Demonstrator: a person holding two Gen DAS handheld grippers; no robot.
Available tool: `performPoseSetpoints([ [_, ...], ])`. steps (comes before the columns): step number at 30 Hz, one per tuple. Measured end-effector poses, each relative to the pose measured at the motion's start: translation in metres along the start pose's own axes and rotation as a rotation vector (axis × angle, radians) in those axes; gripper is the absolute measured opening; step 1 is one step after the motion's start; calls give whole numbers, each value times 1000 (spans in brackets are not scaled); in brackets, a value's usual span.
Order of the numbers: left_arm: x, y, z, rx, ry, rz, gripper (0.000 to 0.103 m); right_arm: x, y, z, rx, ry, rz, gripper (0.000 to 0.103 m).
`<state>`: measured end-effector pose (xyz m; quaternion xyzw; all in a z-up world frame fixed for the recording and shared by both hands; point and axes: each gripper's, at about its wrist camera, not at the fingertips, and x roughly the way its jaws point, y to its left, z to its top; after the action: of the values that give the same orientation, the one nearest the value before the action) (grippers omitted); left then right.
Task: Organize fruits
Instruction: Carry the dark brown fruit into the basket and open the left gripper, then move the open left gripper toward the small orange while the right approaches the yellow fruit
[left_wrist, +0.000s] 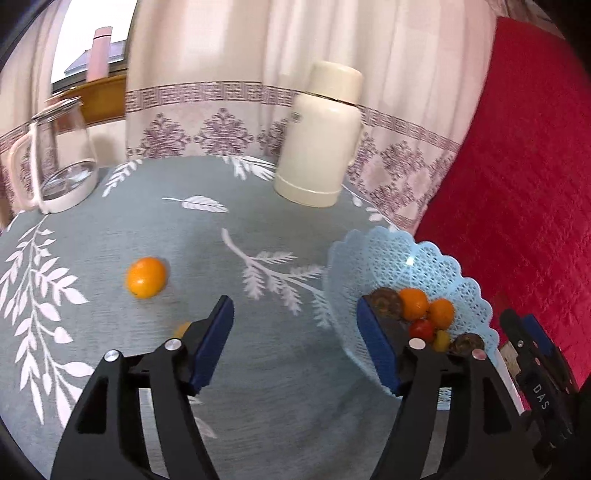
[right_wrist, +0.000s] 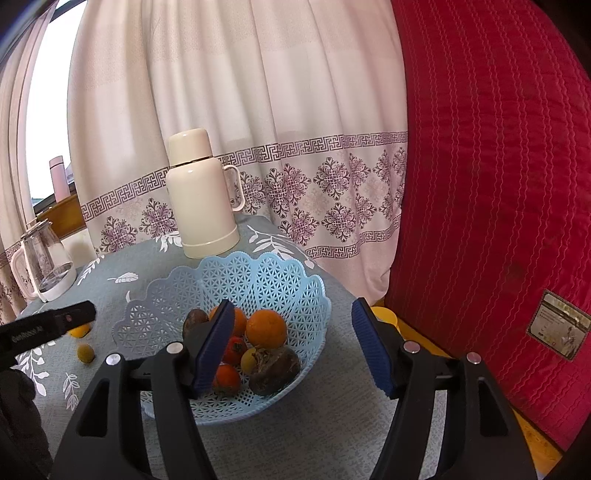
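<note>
- Blue pads of the left hand-held gripper (left_wrist: 295, 325) are standing apart over the grey leaf-print tabletop (left_wrist: 288, 369), nothing between them.
- An orange (left_wrist: 146, 277) is lying loose on the cloth, ahead and left of that gripper's left finger.
- A small yellow fruit (left_wrist: 182, 328) is peeking out behind the same finger, mostly hidden.
- The blue lattice basket (right_wrist: 236, 273) is sitting ahead of the right hand-held gripper (right_wrist: 291, 328), whose pads are also spread apart and holding nothing.
- Oranges, red fruits and dark brown fruits are resting inside; the left finger is covering several.
- Left wrist view is blurring slightly.
</note>
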<state>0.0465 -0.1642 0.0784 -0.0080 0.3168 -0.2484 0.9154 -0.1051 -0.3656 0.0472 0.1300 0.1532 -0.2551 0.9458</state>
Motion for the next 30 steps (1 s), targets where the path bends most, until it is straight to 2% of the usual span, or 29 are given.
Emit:
performPoseSetpoints([
  [3,-5,16,2,-35,-14,28,78,0,0,0,1,-2,-1,67],
  [11,-14,58,4,-114,-28,95,78,0,0,1,-1,-5,-2,67],
  [15,-19,76,3,-158,-36,125,87,-1,0,1,-3,-8,-1,75],
  [18,-22,92,2,-194,-40,155,91,-1,2,1,-9,-11,-1,76],
  [24,-26,118,-1,-244,-54,241,91,0,5,3,-20,-13,-5,76],
  [30,-29,134,-1,-261,-63,282,91,-6,14,5,-69,-26,-6,76],
])
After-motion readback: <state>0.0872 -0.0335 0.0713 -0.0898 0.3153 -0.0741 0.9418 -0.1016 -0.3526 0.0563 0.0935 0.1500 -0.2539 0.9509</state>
